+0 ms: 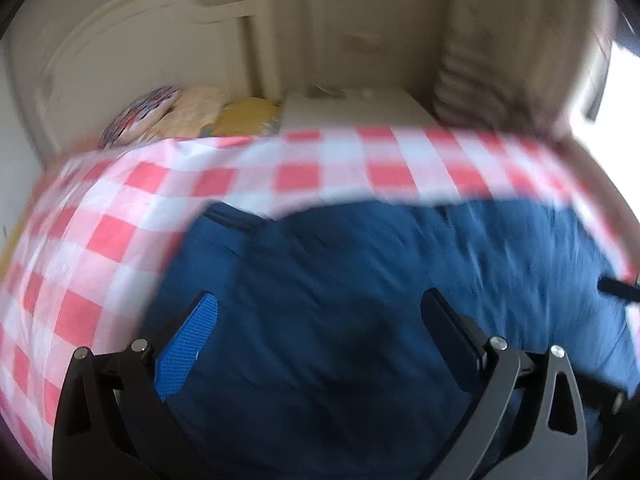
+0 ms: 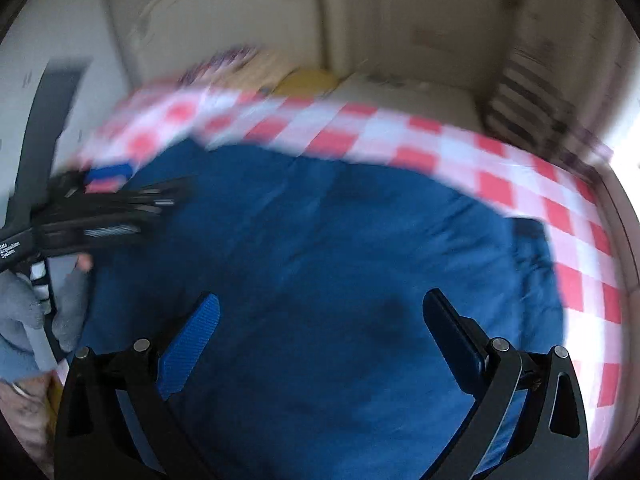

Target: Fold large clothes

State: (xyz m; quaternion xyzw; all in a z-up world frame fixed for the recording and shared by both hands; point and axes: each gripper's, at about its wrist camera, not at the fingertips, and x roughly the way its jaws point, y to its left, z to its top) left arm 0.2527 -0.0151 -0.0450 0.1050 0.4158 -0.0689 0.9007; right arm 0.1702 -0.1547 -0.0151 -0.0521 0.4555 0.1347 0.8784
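A large dark blue garment [image 1: 360,300] lies spread on a red-and-white checked cloth [image 1: 100,240] that covers the bed. My left gripper [image 1: 320,300] hangs over the garment's left part, open, with nothing between its fingers. In the right wrist view the same garment [image 2: 340,260] fills the middle, and the checked cloth [image 2: 540,184] borders it at the back and right. My right gripper [image 2: 322,300] is open above the blue fabric and holds nothing. The left gripper [image 2: 100,208] shows blurred at the left edge, carried by a hand in a grey glove [image 2: 24,320].
Several pillows [image 1: 180,116] lie at the head of the bed by a cream headboard [image 1: 120,40]. A pale bedside surface [image 1: 352,108] stands behind the cloth. A curtain [image 1: 480,60] and a bright window [image 1: 616,92] are at the right.
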